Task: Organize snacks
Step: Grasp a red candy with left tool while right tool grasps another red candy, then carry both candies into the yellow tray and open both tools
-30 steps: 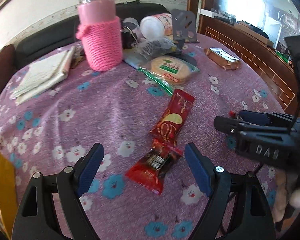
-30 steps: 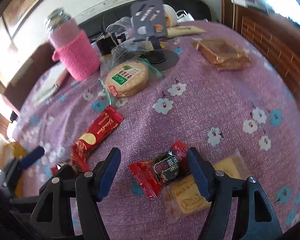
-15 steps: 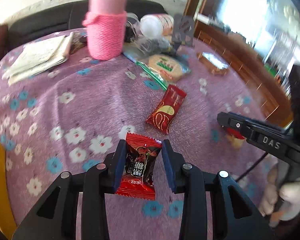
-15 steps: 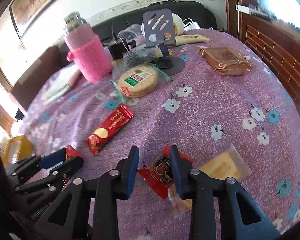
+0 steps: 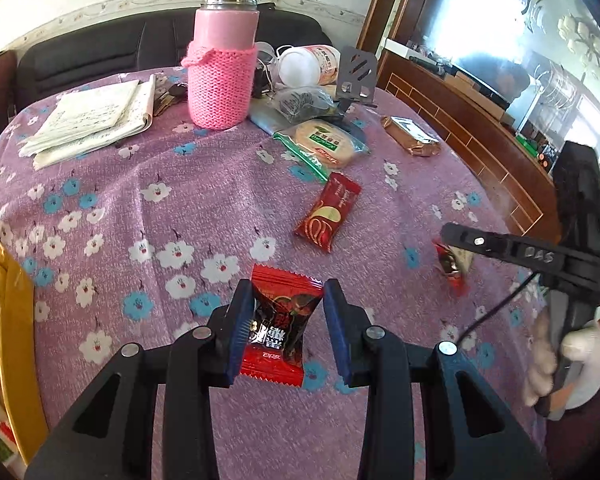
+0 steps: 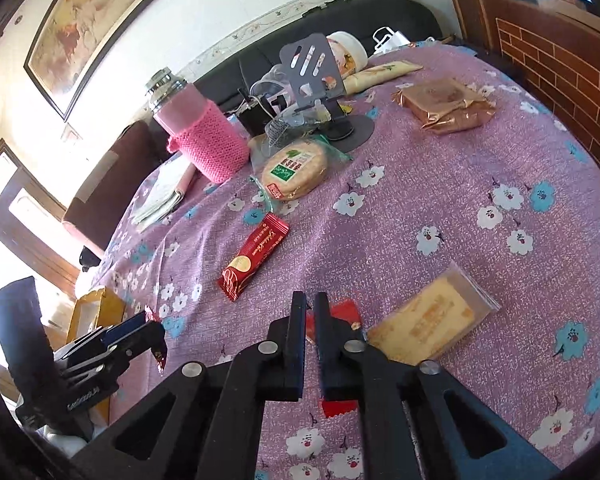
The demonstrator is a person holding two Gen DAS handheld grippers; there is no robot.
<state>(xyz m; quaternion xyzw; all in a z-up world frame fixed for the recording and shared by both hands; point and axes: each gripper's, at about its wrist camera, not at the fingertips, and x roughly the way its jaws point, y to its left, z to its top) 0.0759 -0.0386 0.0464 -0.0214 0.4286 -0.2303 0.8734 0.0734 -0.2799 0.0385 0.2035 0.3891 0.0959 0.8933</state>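
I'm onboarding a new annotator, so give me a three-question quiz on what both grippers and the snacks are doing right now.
1. True or false: the left gripper is open and empty.
2. What is the right gripper shut on?
A. the round biscuit pack
B. a red candy packet
C. the pink bottle
3. Fill in: the long red wafer bar lies flat on the ____ tablecloth.

Key:
1. False; it clamps a red candy packet.
2. B; the second red candy packet.
3. Purple floral.
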